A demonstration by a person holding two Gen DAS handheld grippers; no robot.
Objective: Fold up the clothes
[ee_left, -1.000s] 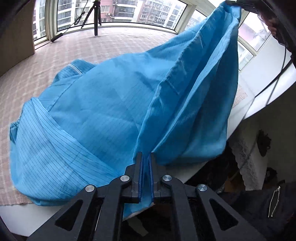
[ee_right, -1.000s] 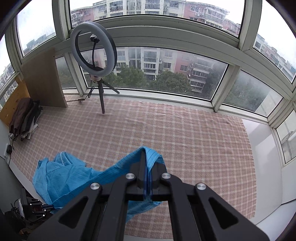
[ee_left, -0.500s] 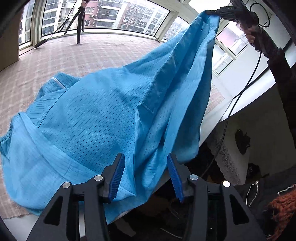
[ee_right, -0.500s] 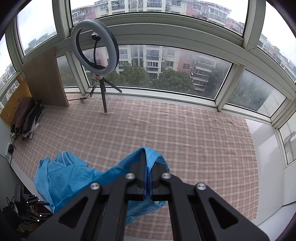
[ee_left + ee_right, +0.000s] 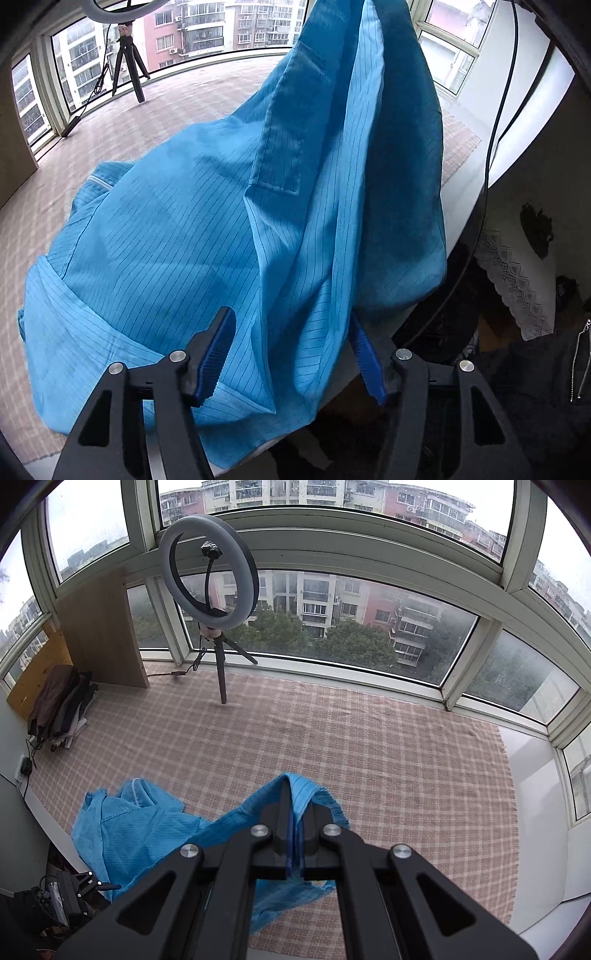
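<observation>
Left wrist view: your left tool (image 5: 291,354) is standing wide open, its two blue-padded fingers (image 5: 218,354) spread on either side of a hanging fold of the blue garment (image 5: 177,236) and gripping nothing; the fabric is draping down between the fingers; whether it is touching the pads cannot be told; the garment, a pale blue pinstriped piece with a patch pocket (image 5: 284,122), is lying partly on the checked cloth (image 5: 184,96) that is covering the bench, while its right side is rising steeply up out of the top of the frame; its lower hem is hanging over the near edge of the bench. Right wrist view: your right tool (image 5: 294,830) is closing tightly on a bunched edge of the garment (image 5: 147,834), holding it lifted above the checked cloth (image 5: 369,746); the rest is trailing down to the left and resting crumpled near the bench's left edge; a ring light (image 5: 208,568) on a tripod is standing at the far side by the windows.
</observation>
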